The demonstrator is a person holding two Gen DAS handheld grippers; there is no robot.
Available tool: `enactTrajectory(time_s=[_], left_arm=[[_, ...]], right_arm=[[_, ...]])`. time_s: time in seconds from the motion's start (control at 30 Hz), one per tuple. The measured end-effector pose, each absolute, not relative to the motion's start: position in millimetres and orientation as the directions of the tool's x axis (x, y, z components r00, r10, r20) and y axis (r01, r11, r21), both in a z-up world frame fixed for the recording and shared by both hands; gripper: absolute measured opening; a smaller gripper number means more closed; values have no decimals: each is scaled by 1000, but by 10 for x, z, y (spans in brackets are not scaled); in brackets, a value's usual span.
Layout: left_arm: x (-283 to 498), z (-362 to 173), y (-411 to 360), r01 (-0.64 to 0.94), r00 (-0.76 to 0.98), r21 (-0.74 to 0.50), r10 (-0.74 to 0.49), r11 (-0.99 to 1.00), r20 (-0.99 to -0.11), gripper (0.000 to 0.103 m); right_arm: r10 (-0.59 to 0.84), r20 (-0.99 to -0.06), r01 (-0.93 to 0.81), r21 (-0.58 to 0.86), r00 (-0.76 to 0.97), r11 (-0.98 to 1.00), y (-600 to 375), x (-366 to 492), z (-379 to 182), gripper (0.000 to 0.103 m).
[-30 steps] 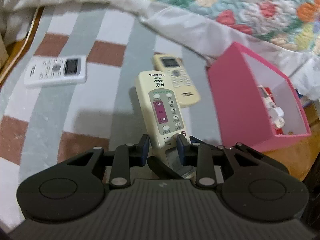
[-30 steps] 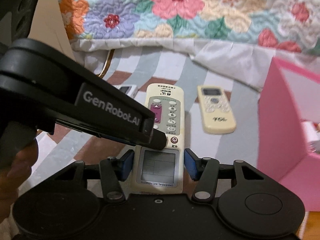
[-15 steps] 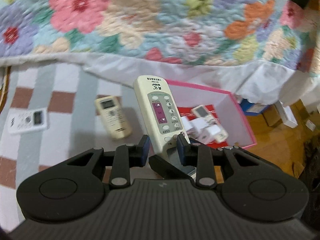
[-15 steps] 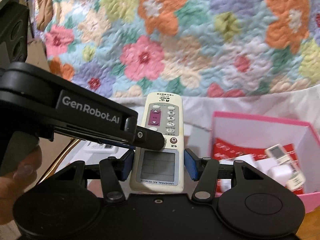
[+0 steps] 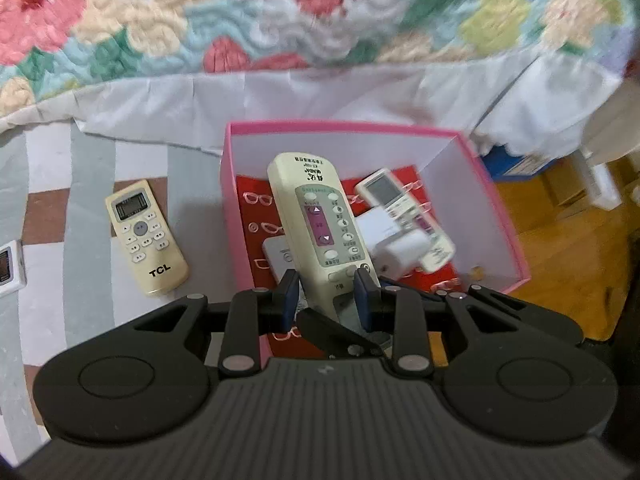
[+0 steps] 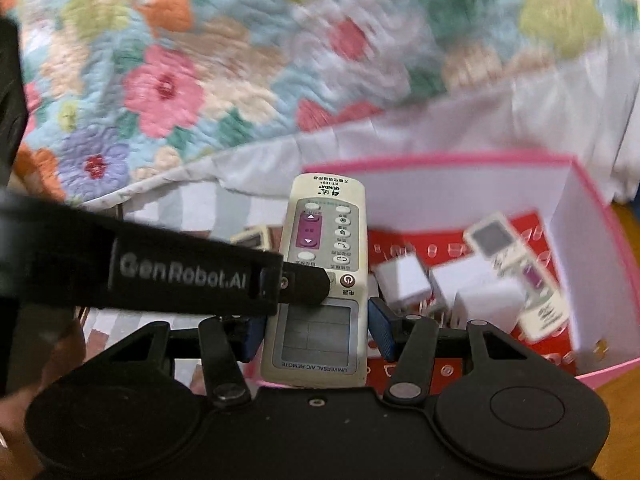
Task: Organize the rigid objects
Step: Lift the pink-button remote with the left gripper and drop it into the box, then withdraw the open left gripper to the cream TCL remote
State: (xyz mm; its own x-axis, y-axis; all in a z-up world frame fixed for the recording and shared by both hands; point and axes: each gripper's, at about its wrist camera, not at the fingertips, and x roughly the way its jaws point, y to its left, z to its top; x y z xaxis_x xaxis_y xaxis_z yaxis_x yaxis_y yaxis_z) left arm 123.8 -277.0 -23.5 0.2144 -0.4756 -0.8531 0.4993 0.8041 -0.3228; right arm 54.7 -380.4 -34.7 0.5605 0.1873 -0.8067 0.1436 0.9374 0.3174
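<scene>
Beneath floral quilt (image 5: 280,20), striped checked rug (image 5: 72,208), wood floor (image 5: 568,248) beside it.

Both wrist views close, angled down; share pink box (image 5: 496,216), right blurrier.

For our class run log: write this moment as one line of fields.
held: cream plastic air-conditioner remote | grippers: left gripper, right gripper, both clamped | position: over pink cardboard box

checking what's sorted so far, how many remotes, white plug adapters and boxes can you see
remotes: 4 (held remote, TCL remote, white remote at left edge, boxed remote)
white plug adapters: 3, in the box
pink box: 1
total: 8
</scene>
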Motion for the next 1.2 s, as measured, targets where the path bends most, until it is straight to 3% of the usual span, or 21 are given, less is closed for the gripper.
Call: enactTrajectory(time_s=[0.1,0.2,0.43,0.7,0.93,1.2], left_arm=[[1300,-442,-2871,490,188,-299,-435,819,-881,28],[1330,-526,-2886,482,211,-255,-393,839,-895,35],[1309,-220,-2673,498,213,-294,-444,815,-870,49],[1170,208,-2238,559,254,-205,-402,803,-880,50],[1132,355,-1598,537,302,-218,-427,815,-852,51],[1182,115,-1050,490,364,-270,-476,829,-801,51]], right_arm=[[194,-821,166,328,536,930,-3863,607,-547,59],[169,-831,171,300,529,939,-3840,634,-659,58],[146,-827,143,263,543,954,-3846,521,-434,64],[172,-834,-7,198,524,980,-3521,327,99,64],[265,-813,-186,195,519,963,-3025,327,447,64],[324,-779,-268,207,537,941,-2462,554,255,64]])
